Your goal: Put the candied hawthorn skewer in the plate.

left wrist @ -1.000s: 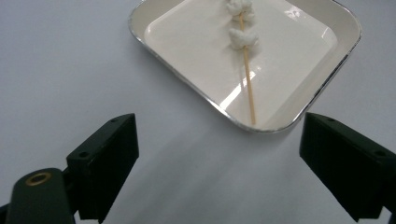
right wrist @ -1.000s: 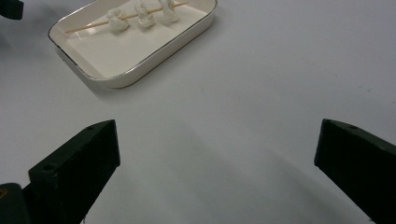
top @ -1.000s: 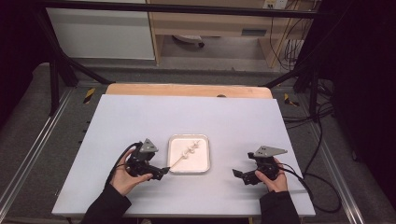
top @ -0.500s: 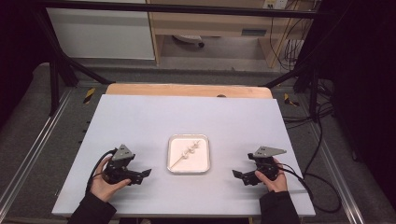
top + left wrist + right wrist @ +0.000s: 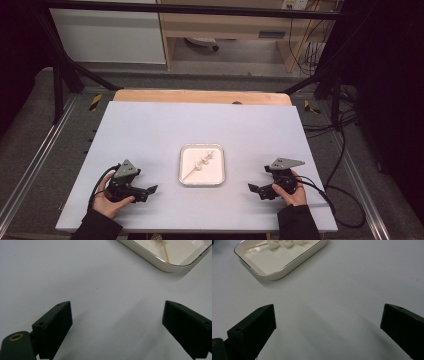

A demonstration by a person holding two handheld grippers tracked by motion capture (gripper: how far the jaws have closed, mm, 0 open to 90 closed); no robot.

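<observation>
Skewer (image 5: 201, 166), three white, perhaps marshmallow, pieces

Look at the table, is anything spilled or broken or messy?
Nothing stands out. The white tray sits flat on the table, and the skewer with its white pieces lies inside it, slanting corner to corner. The left gripper and right gripper rest open on either side, holding nothing.

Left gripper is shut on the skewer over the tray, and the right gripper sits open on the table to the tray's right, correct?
Not quite. The left gripper is open and empty, on the table left of the tray, as the left gripper view shows. The skewer lies in the tray. The right gripper is open, as you said.
</observation>
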